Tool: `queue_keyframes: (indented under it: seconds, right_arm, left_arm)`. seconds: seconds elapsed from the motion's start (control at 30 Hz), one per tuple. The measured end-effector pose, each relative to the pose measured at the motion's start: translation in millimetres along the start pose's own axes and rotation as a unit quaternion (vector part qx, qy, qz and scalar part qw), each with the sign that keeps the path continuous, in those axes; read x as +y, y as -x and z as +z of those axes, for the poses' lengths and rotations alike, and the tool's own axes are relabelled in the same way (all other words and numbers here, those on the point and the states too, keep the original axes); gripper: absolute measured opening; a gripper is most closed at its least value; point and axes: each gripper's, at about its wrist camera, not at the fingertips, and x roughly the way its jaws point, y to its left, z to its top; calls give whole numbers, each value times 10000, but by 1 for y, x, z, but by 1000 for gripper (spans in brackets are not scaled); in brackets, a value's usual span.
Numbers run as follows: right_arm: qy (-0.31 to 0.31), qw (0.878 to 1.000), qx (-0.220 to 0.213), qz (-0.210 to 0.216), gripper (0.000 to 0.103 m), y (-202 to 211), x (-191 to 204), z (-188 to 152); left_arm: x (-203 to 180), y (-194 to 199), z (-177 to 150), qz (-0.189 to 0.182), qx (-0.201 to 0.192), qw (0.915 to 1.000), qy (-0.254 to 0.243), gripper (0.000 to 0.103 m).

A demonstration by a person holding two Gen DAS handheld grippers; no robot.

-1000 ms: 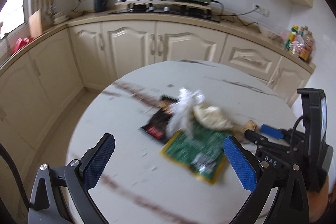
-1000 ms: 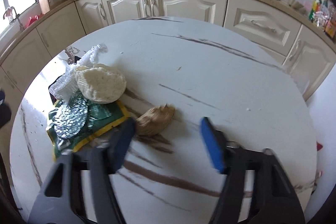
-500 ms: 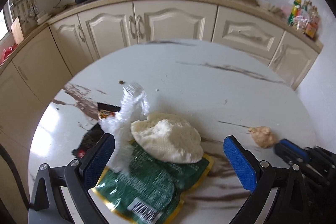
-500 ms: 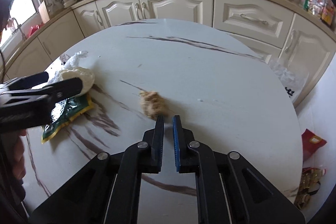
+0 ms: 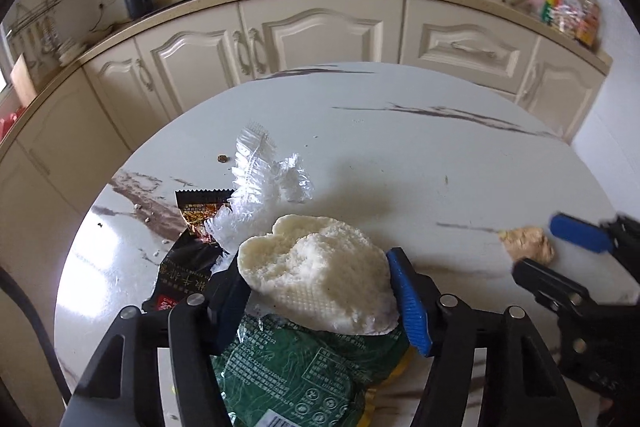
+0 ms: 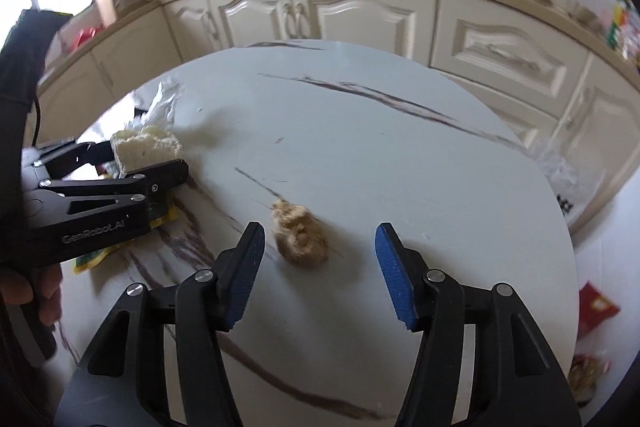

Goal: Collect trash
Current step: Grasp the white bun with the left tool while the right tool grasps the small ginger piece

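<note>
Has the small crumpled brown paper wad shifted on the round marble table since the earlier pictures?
Cannot tell. The brown wad lies near the same dark vein as before, but the camera moved.

Both views ride on hand-held grippers and look steeply down along their own fingers at a round marble table (image 5: 400, 147), toward cream kitchen cabinets (image 5: 312, 39) at 12 o'clock. The left wrist view sits very close over a trash pile at its 6 o'clock, where a white crumpled wad (image 5: 316, 275) fills the lower middle. The right wrist view hangs slightly farther back, centred on a brown paper ball (image 6: 298, 237). They overlap: the brown ball appears at the left view's 3 o'clock, and the white wad at the right view's 9 o'clock.
</note>
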Motion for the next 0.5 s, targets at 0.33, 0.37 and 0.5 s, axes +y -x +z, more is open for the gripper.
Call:
queue_keyframes:
  seconds: [0.33, 0.37, 0.5]
  right_arm:
    - [357, 9993, -14, -64, 27, -1, 15, -2]
    - [323, 9995, -35, -53, 27, 2, 14, -4]
    - [165, 9998, -120, 6, 27, 13, 9, -10]
  left_arm:
    - [11, 14, -20, -688, -193, 9973, 163, 58]
    - [15, 15, -20, -746, -222, 9968, 186, 58]
    - [16, 29, -30, -1017, -383, 9938, 246, 58]
